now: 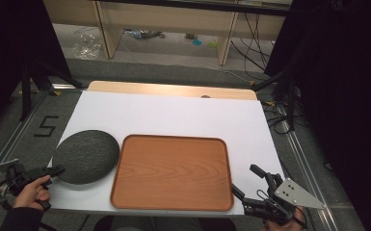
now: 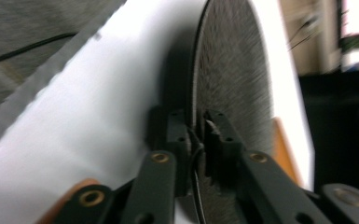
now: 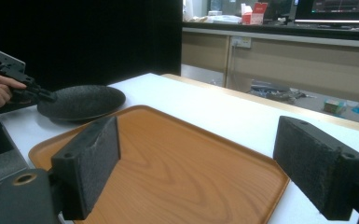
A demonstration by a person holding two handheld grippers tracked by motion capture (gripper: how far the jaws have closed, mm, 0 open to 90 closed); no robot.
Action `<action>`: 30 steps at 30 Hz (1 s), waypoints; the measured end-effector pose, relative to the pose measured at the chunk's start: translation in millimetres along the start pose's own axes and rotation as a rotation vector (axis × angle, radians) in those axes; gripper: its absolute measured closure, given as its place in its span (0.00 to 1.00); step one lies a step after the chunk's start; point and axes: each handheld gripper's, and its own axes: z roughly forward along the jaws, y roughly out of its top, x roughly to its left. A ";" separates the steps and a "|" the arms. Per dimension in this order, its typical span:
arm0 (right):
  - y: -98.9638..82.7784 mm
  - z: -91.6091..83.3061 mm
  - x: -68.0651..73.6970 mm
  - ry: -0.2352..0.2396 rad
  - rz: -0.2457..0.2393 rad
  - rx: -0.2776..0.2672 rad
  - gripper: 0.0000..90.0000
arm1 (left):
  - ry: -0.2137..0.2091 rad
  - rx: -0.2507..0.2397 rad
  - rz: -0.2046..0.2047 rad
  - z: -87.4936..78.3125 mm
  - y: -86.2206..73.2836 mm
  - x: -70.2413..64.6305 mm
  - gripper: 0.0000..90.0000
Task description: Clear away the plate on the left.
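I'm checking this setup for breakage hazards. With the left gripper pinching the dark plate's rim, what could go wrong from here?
1. The left gripper clamps only the thin rim of the dark plate, so the plate could slip or tilt if lifted.
2. The plate lies close beside the wooden tray and could knock its edge.

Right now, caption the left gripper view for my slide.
Left gripper clamps the dark plate's rim on the white table.
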 end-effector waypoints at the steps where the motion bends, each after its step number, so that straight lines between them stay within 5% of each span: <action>1: 0.3 -0.8 1.0 -0.004 0.013 0.010 0.18 | -0.014 -0.009 -0.007 -0.7 0.4 -0.3 0.93; 5: 0.3 -1.4 1.1 -0.011 0.013 0.011 0.18 | -0.045 -0.050 -0.015 -1.0 -0.4 -2.2 0.95; 14: 1.1 -3.1 0.7 -0.007 0.011 0.026 0.18 | -0.039 -0.089 -0.018 -1.8 -1.9 -4.0 0.96; 15: 0.3 -1.7 0.6 -0.027 0.011 -0.008 0.18 | -0.039 -0.090 -0.014 -2.1 -1.7 -4.2 0.96; 21: 0.3 -1.0 1.2 -0.008 0.021 -0.020 0.18 | -0.043 -0.110 0.014 -3.7 -1.0 -8.7 0.96; 30: 0.1 -1.4 0.9 -0.026 0.013 -0.007 0.18 | -0.054 -0.142 -0.020 -7.2 0.6 -6.4 0.95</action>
